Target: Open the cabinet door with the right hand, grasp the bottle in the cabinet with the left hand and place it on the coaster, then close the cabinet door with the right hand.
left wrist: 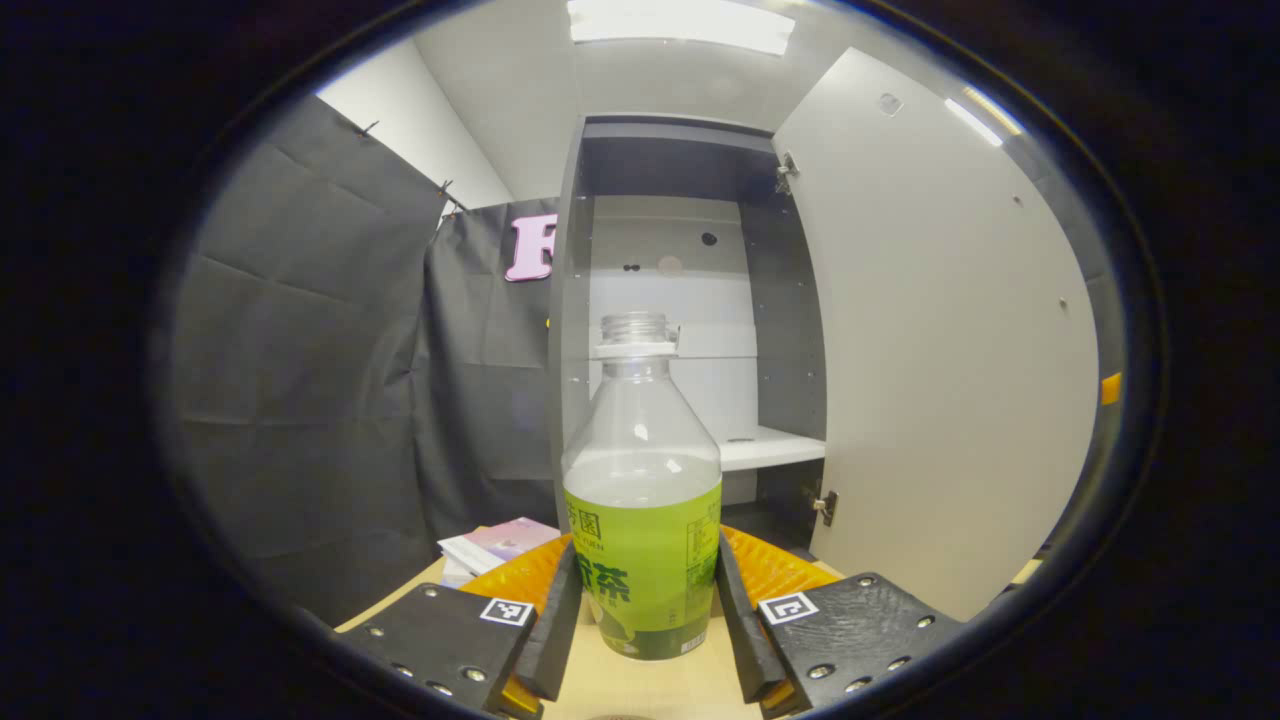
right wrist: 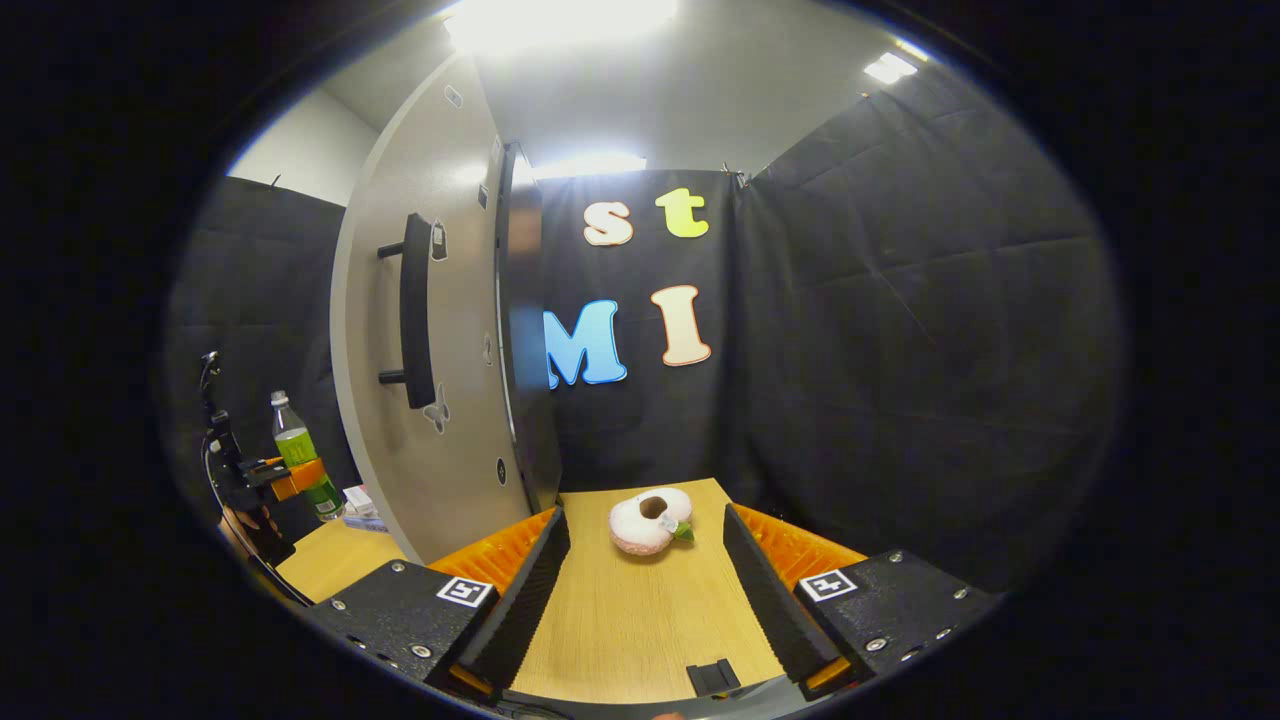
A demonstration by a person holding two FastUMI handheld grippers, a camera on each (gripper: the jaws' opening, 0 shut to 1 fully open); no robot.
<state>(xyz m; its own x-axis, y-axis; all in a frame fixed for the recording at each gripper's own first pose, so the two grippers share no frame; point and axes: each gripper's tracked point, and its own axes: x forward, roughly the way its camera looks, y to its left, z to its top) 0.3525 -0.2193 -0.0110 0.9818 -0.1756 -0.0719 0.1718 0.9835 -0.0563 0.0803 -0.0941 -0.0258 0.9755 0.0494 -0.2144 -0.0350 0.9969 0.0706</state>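
cabinet door swung wide open, edge at right of cabinet; shelves bare. left gripper clamped on bottle, both fingers against label, bottle upright, capless, part full, above table. right gripper spread open, holding nothing, over bare tabletop; donut toy ahead between its fingers. right gripper view: door handle, bottle far left beyond door.
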